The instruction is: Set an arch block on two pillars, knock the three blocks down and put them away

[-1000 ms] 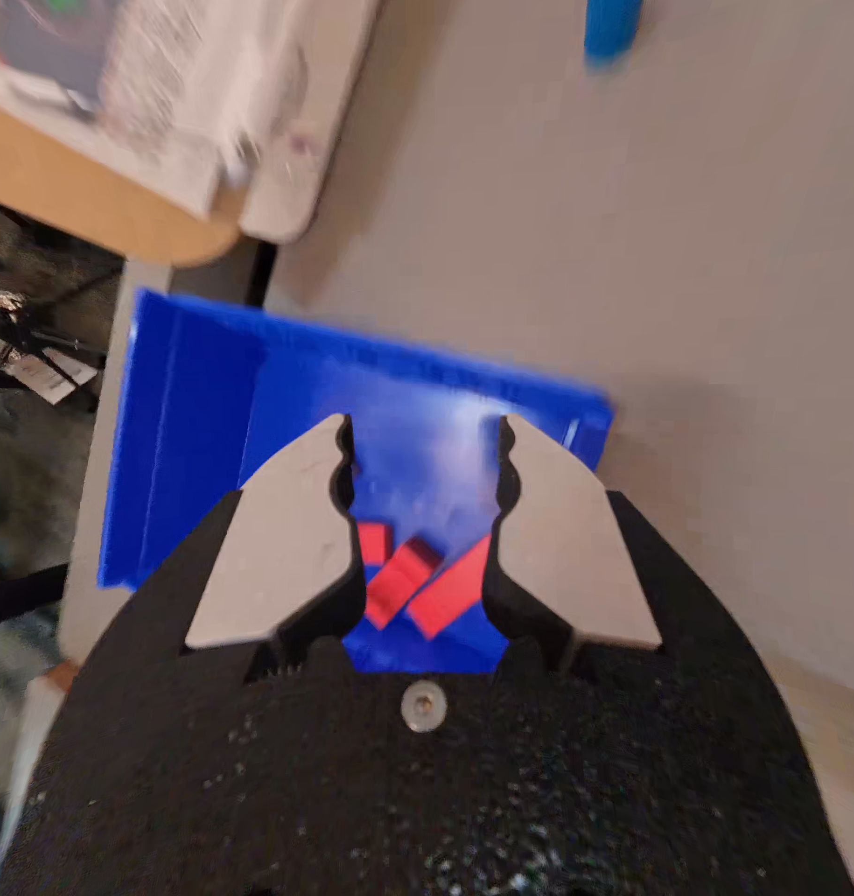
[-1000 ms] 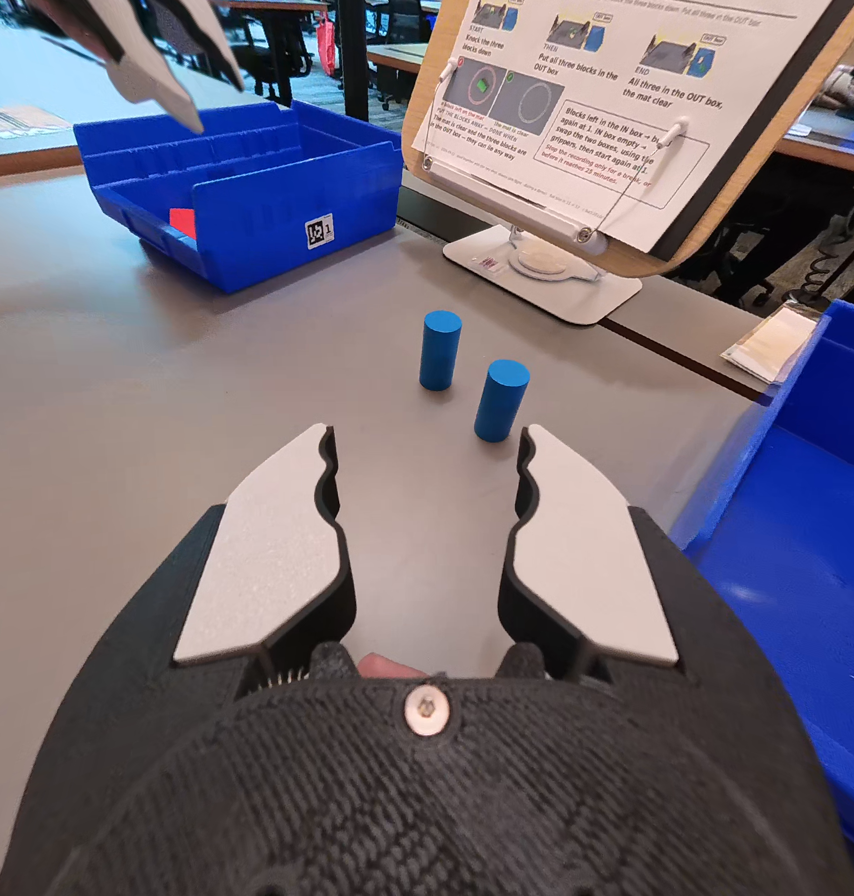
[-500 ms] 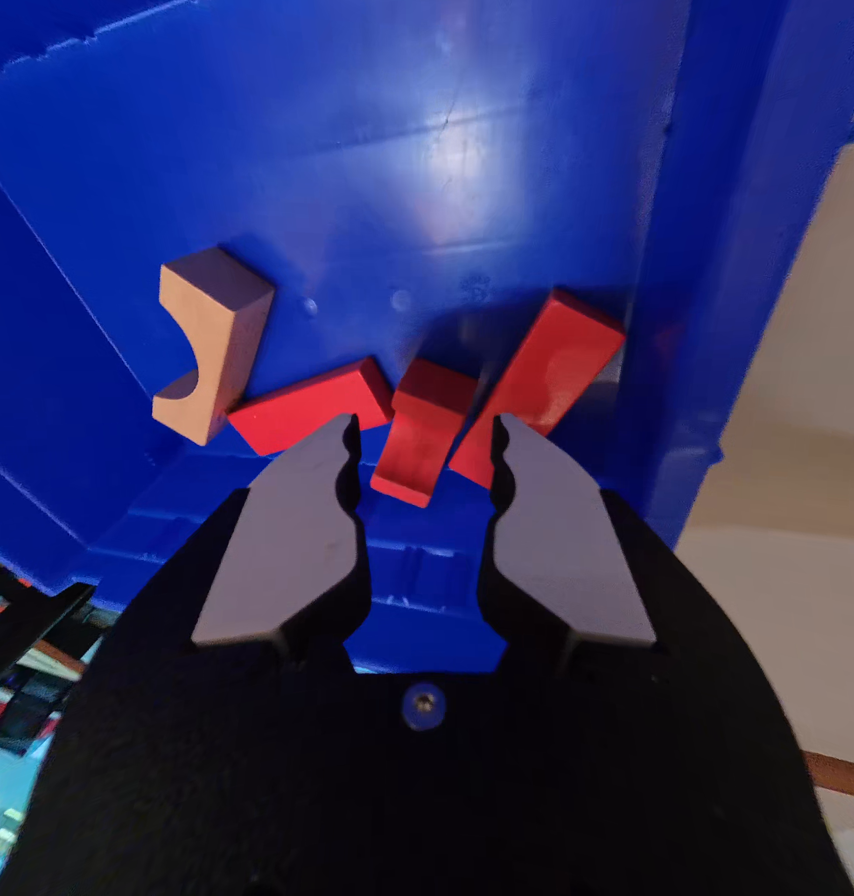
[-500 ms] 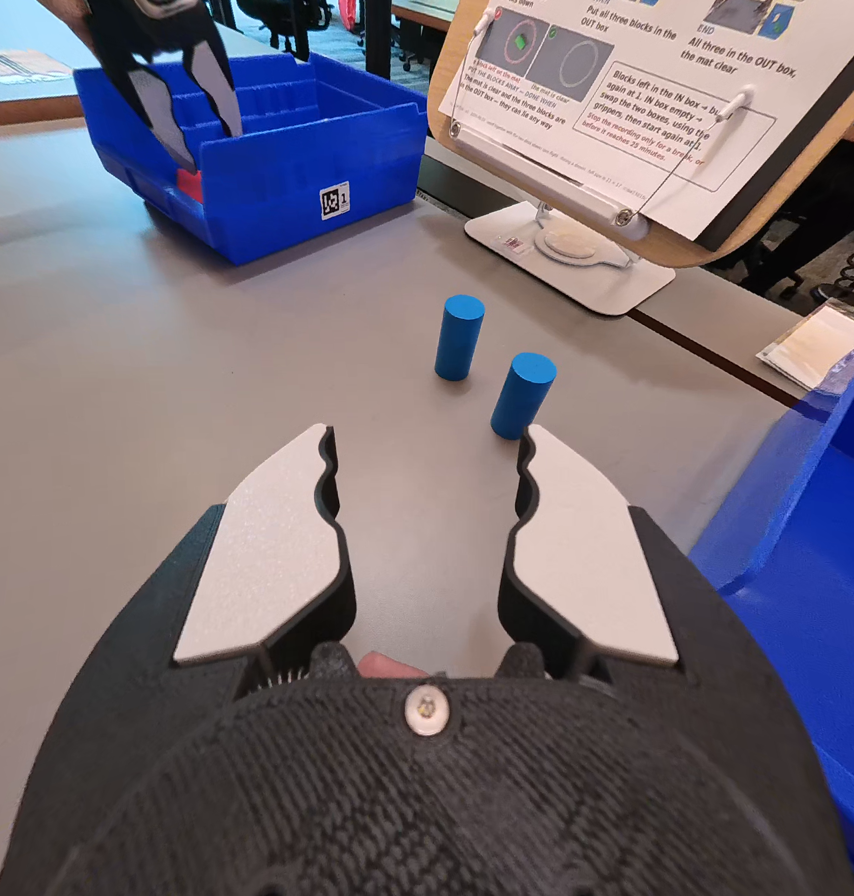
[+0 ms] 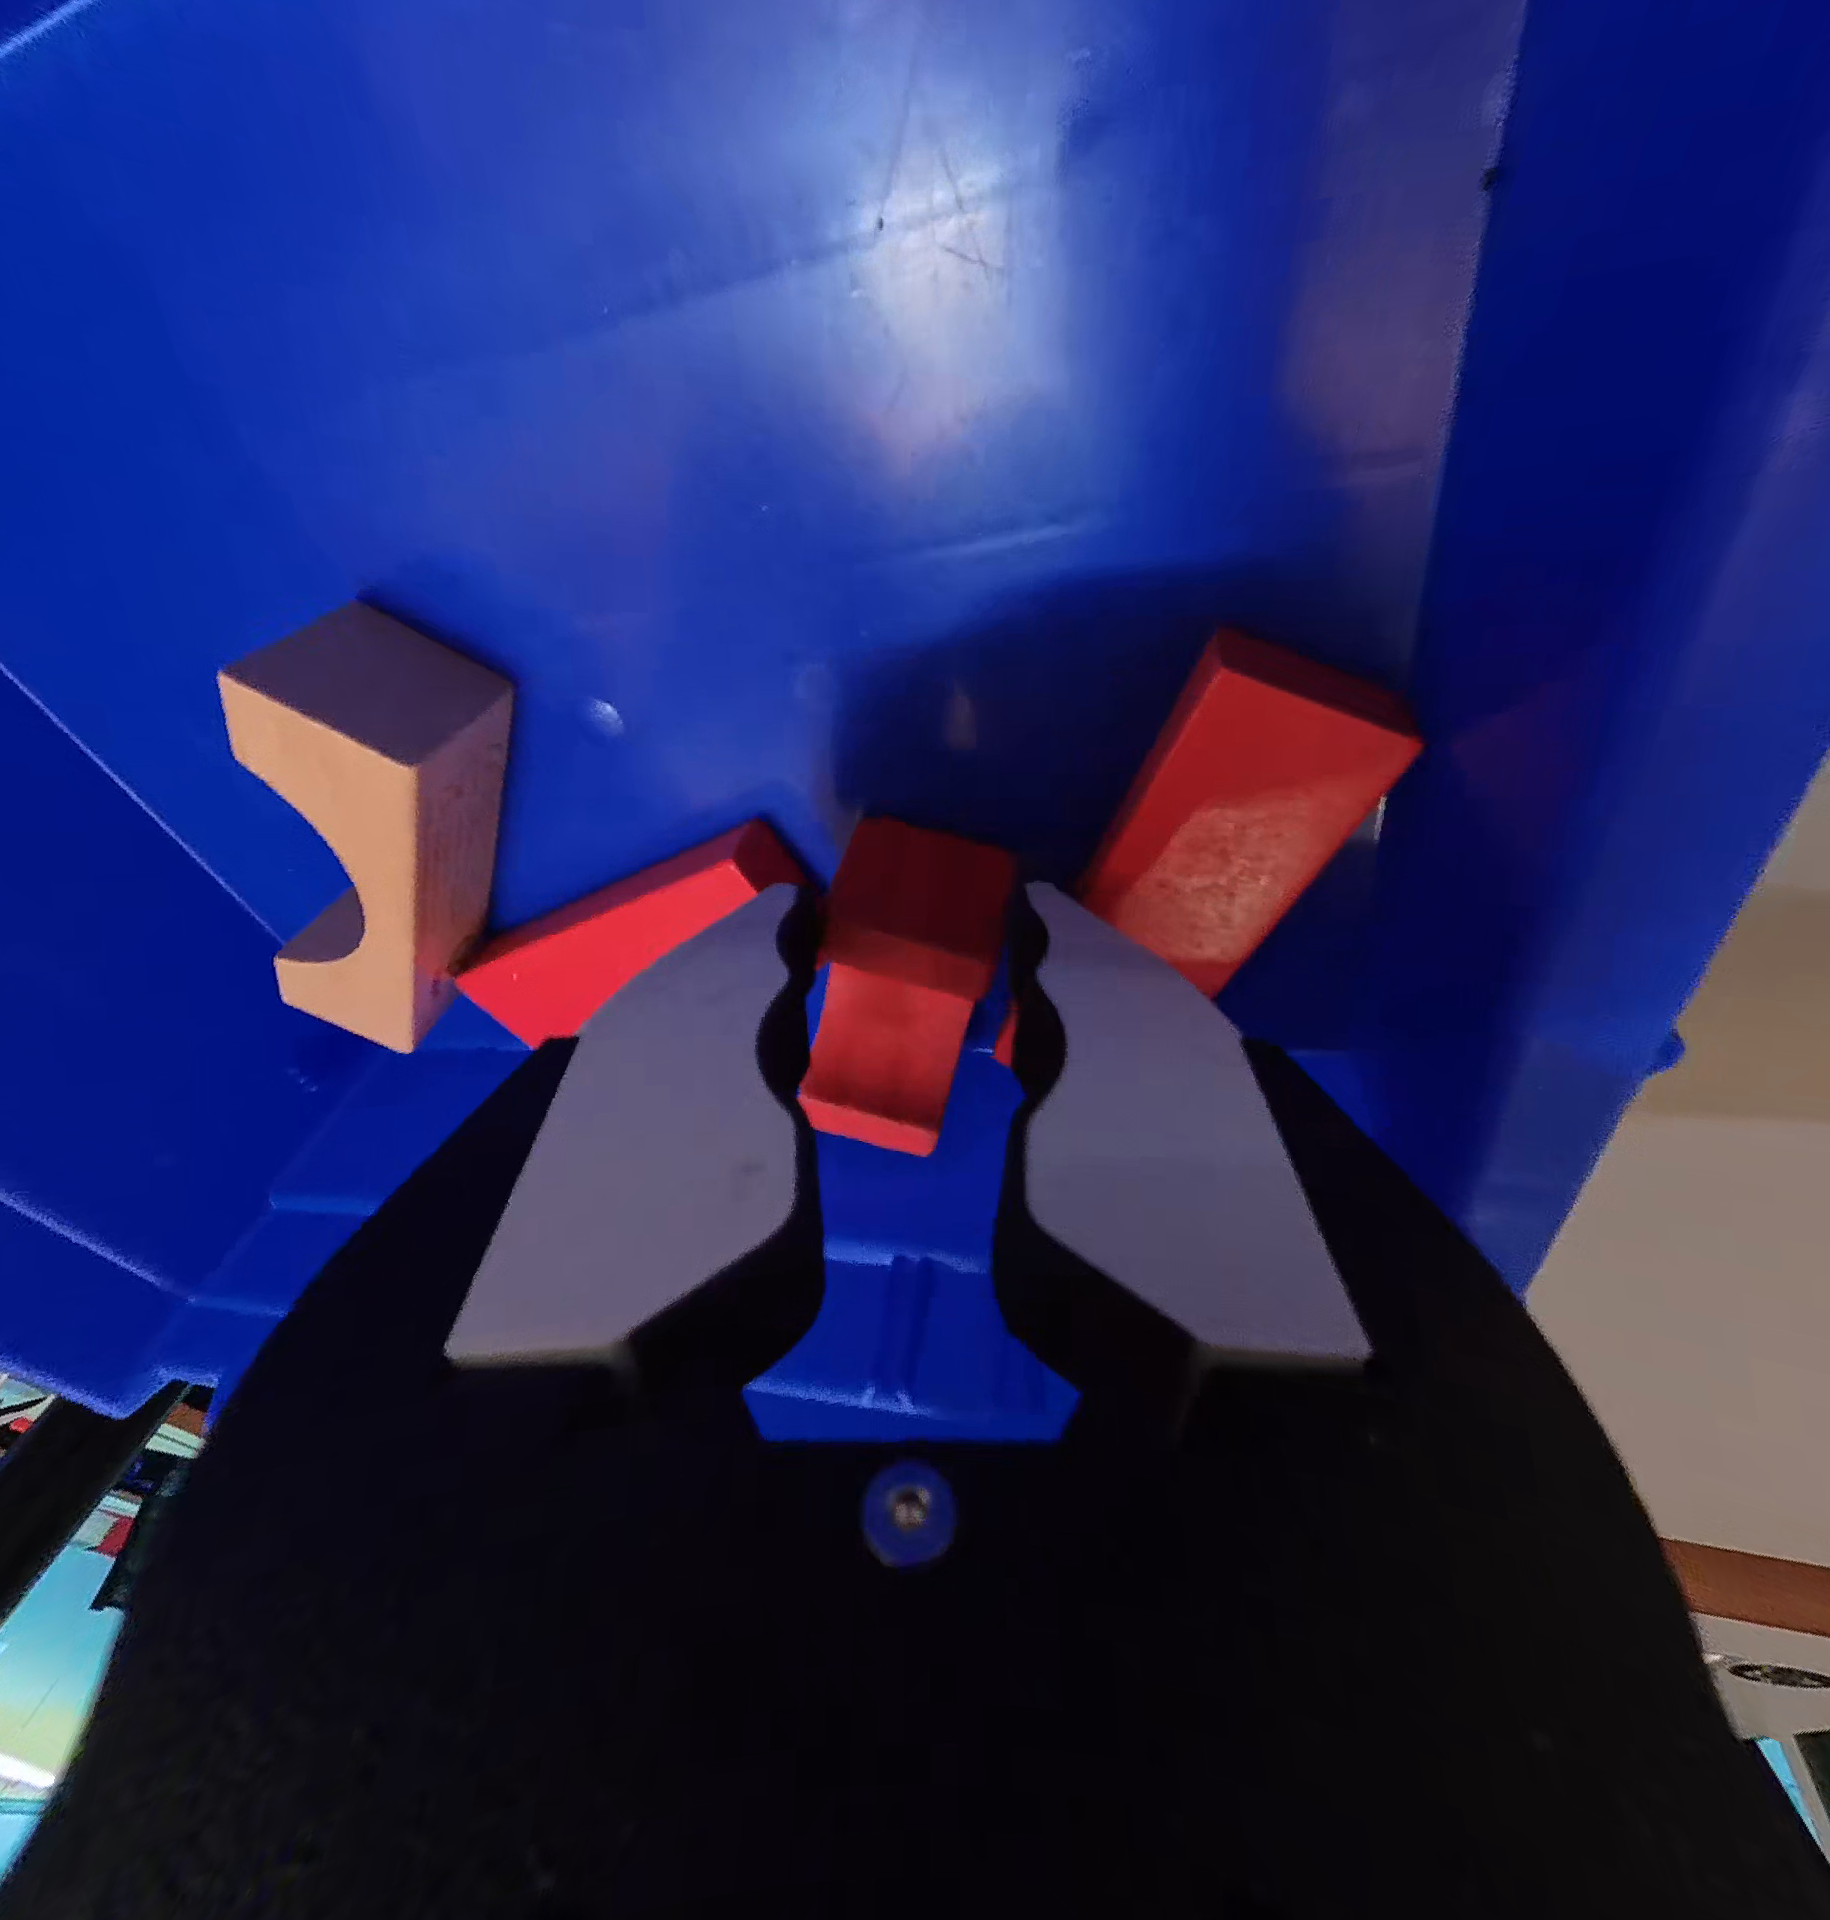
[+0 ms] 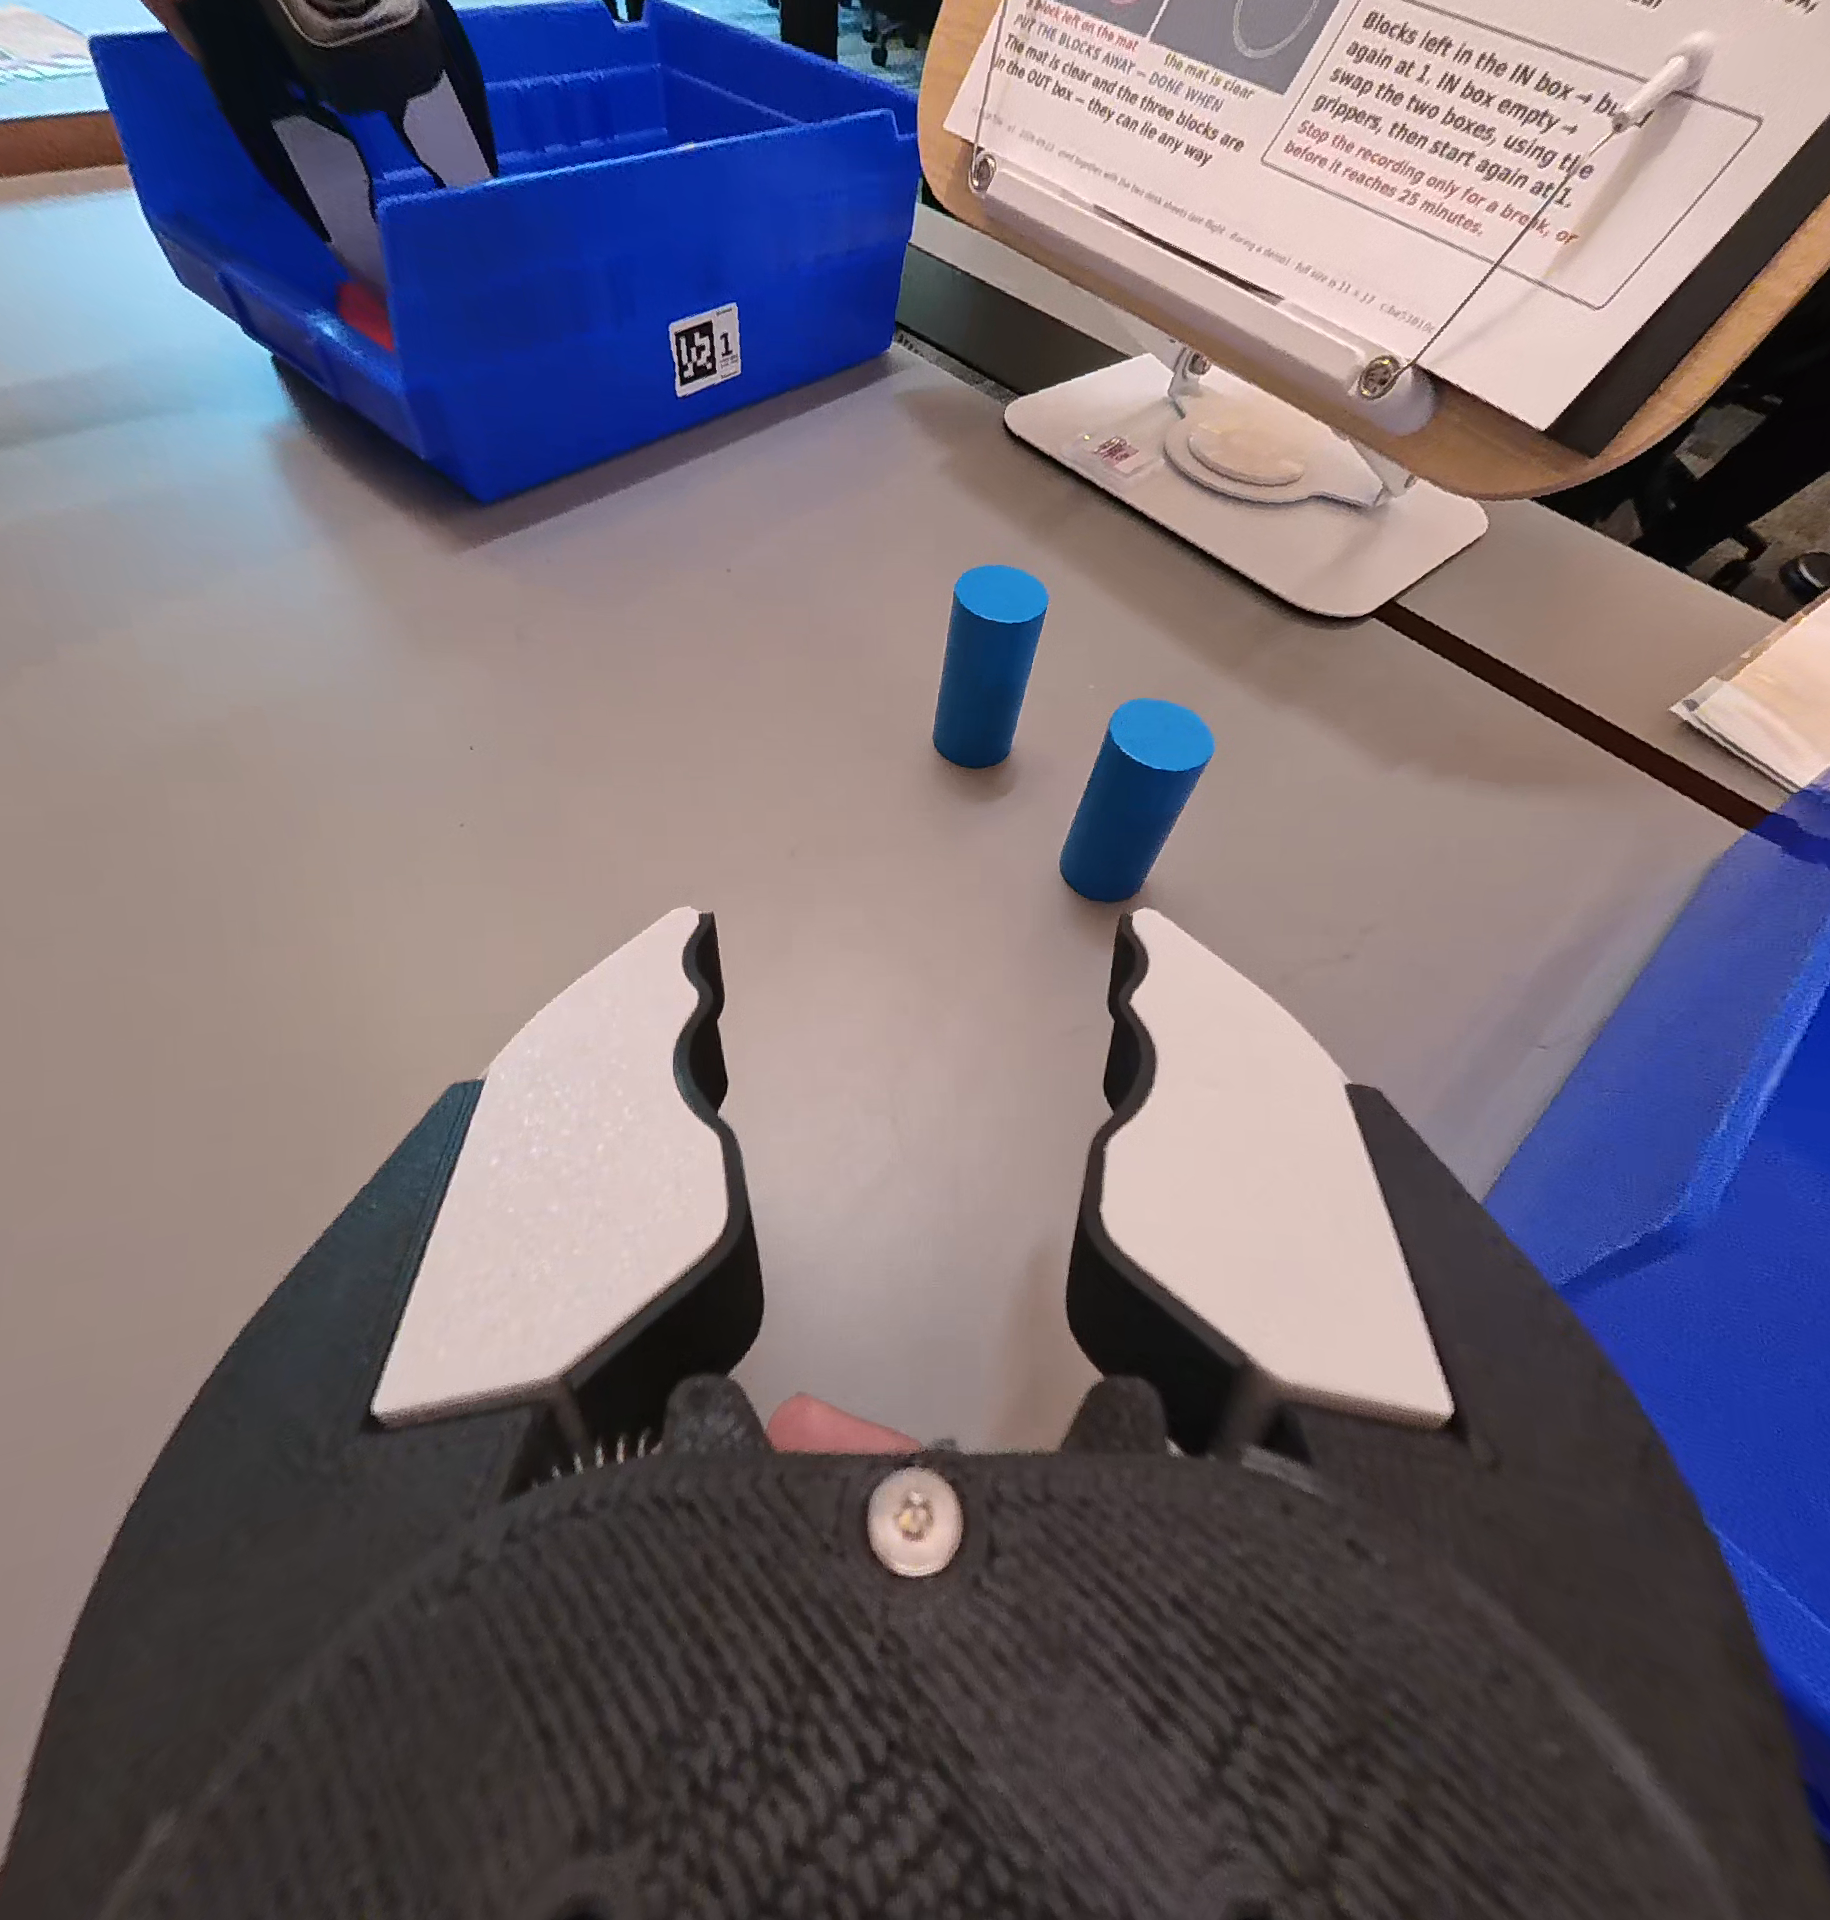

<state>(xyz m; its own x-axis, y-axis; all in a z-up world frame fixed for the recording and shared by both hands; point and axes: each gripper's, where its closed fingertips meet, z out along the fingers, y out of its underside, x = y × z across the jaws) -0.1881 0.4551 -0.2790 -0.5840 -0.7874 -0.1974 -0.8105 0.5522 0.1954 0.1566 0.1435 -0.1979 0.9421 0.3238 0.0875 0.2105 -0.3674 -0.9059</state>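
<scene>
Inside the blue plastic bin (image 5: pixel 682 364): tan notched wooden block (image 5: pixel 371 821) leftmost, flat red wooden block (image 5: pixel 620 945) beside it. Left gripper (image 5: pixel 916 914) pinches the middle red wooden block (image 5: pixel 895 997), jaws flanking it. Right gripper (image 6: pixel 916 935) hangs spread and empty, near two upright blue cylinders (image 6: pixel 989 681).

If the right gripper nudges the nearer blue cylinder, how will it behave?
The nearer blue cylinder stands upright, tall for its base, so it probably tips. Once down, its round side would likely roll across the smooth grey table. It looks rigid.
</scene>
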